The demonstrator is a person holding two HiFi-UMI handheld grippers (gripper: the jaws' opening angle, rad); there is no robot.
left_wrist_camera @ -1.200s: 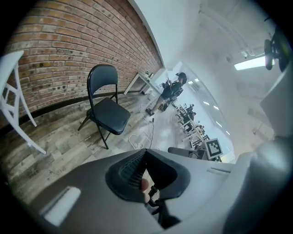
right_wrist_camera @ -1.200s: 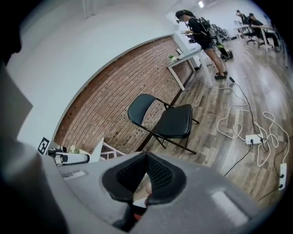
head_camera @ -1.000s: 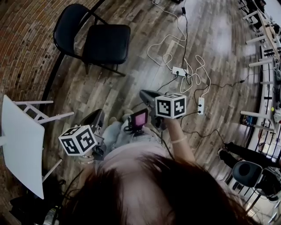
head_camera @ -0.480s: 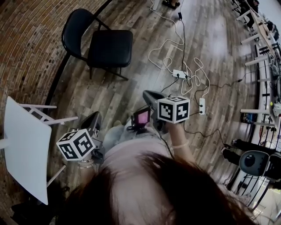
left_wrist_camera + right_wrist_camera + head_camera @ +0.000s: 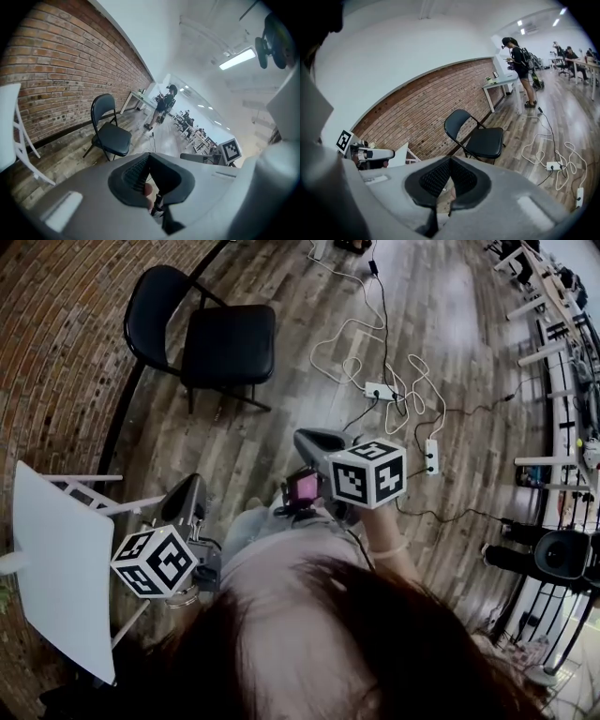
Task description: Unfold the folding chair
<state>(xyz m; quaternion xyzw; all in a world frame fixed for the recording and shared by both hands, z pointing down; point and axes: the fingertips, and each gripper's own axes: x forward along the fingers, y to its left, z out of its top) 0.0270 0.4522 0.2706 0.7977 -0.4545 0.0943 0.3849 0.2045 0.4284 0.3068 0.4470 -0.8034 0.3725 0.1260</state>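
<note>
The folding chair (image 5: 225,338) stands unfolded beside the brick wall (image 5: 66,324). Left tongs (image 5: 185,500) and right tongs (image 5: 312,441) are both clenched empty, well apart from it

**Both grippers shut, holding nothing**

The left gripper (image 5: 186,493) and the right gripper (image 5: 307,441) both point toward the folding chair (image 5: 230,343) and tip down a little. Both are well apart from the chair. The right one is nearer to it. Each gripper has its jaws pressed together with nothing between them. The bare right arm (image 5: 389,545) reaches out toward the chair. Each gripper's marker cube sits at the end away from the chair.
</note>
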